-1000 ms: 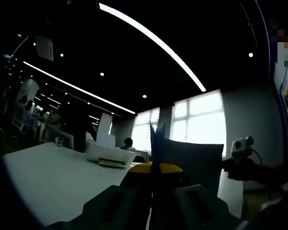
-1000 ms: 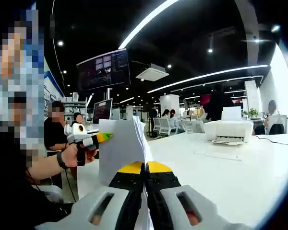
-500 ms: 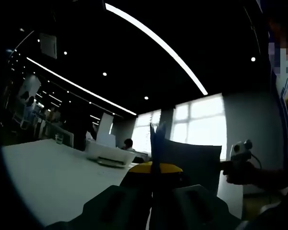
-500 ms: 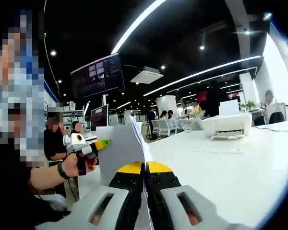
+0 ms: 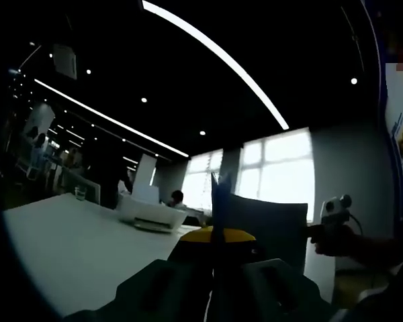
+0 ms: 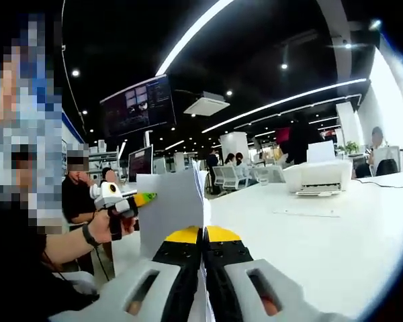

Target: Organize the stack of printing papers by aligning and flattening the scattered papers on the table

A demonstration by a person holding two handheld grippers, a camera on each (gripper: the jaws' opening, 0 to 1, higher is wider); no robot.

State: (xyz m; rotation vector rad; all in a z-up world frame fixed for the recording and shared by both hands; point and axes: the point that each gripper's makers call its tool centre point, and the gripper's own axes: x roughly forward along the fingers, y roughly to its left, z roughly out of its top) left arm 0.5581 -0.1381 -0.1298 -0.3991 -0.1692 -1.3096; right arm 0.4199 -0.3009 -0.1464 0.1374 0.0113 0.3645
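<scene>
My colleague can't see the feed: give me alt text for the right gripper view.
The right gripper, yellow-tipped, is shut on an upright stack of white printing papers above a white table. The left gripper grips the stack's far edge; a white printer sits behind.

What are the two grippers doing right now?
Left gripper: closed on the paper stack.
Right gripper: closed on the same paper stack.

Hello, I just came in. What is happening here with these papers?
A person holds a hand-held gripper in each hand. The right hand-held gripper is shut on a stack of printing papers, held upright above the white table. The left hand-held gripper is shut on the opposite edge of the stack. A white printer sits farther back on the table. The papers are lifted, not yet laid flat.
</scene>
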